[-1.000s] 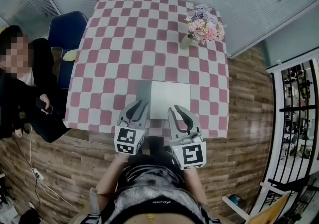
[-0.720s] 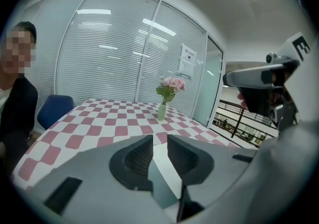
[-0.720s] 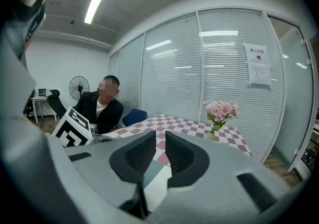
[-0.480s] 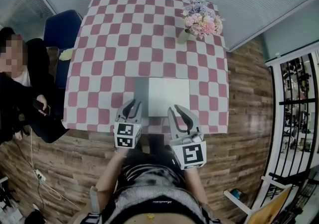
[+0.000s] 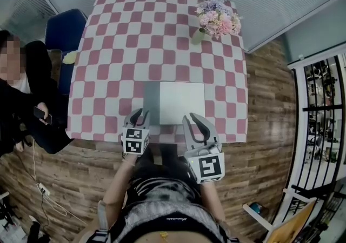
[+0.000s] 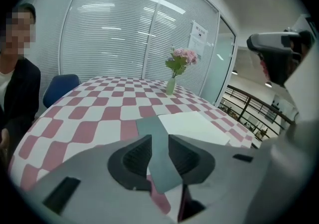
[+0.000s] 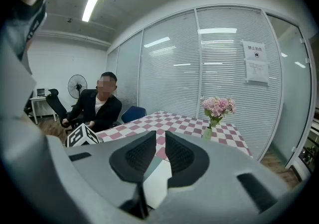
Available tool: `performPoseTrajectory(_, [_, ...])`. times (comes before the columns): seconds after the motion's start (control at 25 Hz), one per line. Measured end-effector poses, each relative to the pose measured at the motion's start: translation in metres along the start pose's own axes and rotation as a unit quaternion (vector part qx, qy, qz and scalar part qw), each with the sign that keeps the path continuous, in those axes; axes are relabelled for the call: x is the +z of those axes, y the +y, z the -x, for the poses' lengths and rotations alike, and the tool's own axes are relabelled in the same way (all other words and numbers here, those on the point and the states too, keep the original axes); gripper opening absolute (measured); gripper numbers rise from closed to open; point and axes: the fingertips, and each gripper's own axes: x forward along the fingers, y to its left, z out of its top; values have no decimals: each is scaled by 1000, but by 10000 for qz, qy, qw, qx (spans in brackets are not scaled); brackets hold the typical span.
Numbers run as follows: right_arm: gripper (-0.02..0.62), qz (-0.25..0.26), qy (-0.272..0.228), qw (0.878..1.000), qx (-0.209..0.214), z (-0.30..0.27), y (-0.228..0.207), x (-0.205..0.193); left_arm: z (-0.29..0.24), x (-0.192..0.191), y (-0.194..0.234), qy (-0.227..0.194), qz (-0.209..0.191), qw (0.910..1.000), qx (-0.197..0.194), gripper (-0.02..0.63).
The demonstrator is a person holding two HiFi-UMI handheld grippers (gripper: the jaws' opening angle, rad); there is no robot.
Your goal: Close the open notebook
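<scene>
The notebook (image 5: 181,102) lies near the front edge of the checked table, white page up, with its grey cover (image 5: 152,102) showing as a strip along the left side. In the left gripper view the white page (image 6: 194,126) and grey cover (image 6: 152,131) lie just beyond the jaws. My left gripper (image 5: 137,114) hovers low at the table's front edge, just left of the grey cover; its jaws are opening, with a narrow gap and nothing pressed between them. My right gripper (image 5: 198,122) stays at the notebook's front right corner, jaws slightly apart and empty; the page (image 7: 155,183) shows through its gap.
A vase of pink flowers (image 5: 216,20) stands at the table's far right. The pink-and-white table (image 5: 162,36) has a blue chair (image 5: 64,28) at its left and a seated person (image 5: 24,101) holding a phone. Glass walls with blinds stand behind; wooden floor lies below.
My left gripper has sunk and drawn back toward the table's front edge, and its jaws have parted a little. The right gripper has stayed where it was.
</scene>
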Motion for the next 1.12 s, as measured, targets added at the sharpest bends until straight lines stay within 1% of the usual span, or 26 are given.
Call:
performPoseTrajectory(0.24, [60, -36, 46, 10000, 17, 1, -1, -3, -17, -21, 6, 397, 283, 9988, -36, 92])
performPoseTrajectory(0.52, [60, -48, 103, 9999, -21, 4, -6, -8, -29, -35, 10, 695, 499, 9963, -24, 110])
performPoseTrajectory(0.72, [60, -90, 128, 9999, -19, 4, -8, -9, -36, -45, 10, 897, 814, 9926, -45, 120])
performPoseTrajectory(0.96, [60, -106, 182, 9998, -68, 4, -12, -12, -42, -57, 10, 1128, 831, 9901, -10, 150])
performPoseTrajectory(1.12, [60, -101, 186, 9997, -82, 3, -15, -14, -45, -59, 8, 1178, 839, 9894, 84, 161])
